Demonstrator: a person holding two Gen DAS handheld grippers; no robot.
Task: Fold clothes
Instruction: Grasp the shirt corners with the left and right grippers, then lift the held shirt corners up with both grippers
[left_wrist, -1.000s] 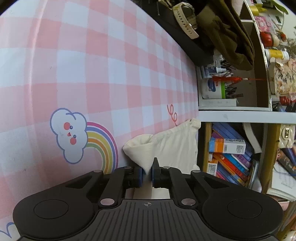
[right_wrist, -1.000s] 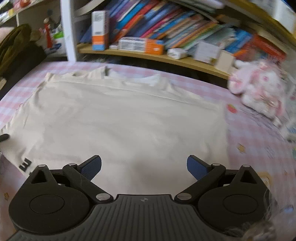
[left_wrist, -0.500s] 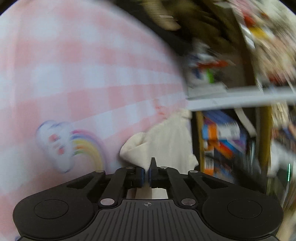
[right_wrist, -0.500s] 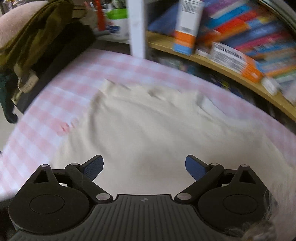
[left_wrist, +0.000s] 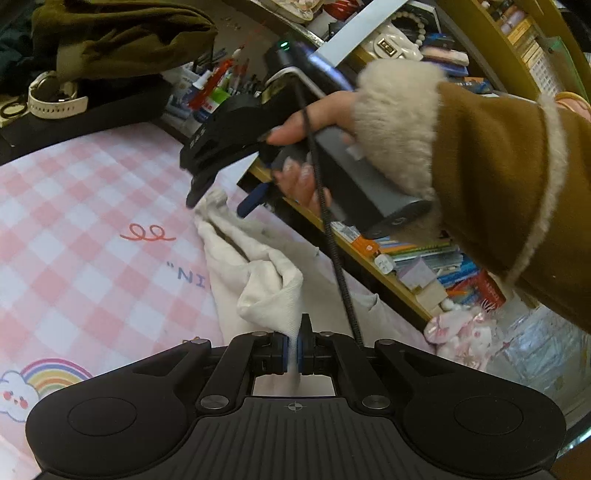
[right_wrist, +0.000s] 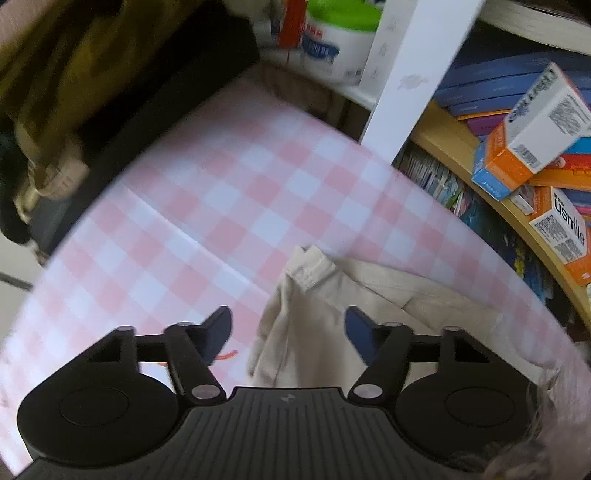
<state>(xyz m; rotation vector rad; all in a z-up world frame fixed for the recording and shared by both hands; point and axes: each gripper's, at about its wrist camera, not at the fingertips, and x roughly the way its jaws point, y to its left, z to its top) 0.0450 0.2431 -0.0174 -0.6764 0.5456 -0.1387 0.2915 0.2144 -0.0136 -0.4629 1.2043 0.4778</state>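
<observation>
Cream garment (left_wrist: 258, 273): we hold a raised fold pinched in our left gripper (left_wrist: 291, 350); our right gripper (right_wrist: 288, 332), jaws closing, apparently untouching, straddles its corner on the checked tabletop (left_wrist: 74, 229).

Matt cream cloth garment (left_wrist: 266, 280) on seemingly smooth checked tablecloth (left_wrist: 74, 236).

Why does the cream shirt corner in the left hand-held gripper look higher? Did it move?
Yes. The cream shirt corner, pinched in the left hand-held gripper, has lifted off the pink checked mat; earlier it lay beside the rainbow cloud print.
</observation>
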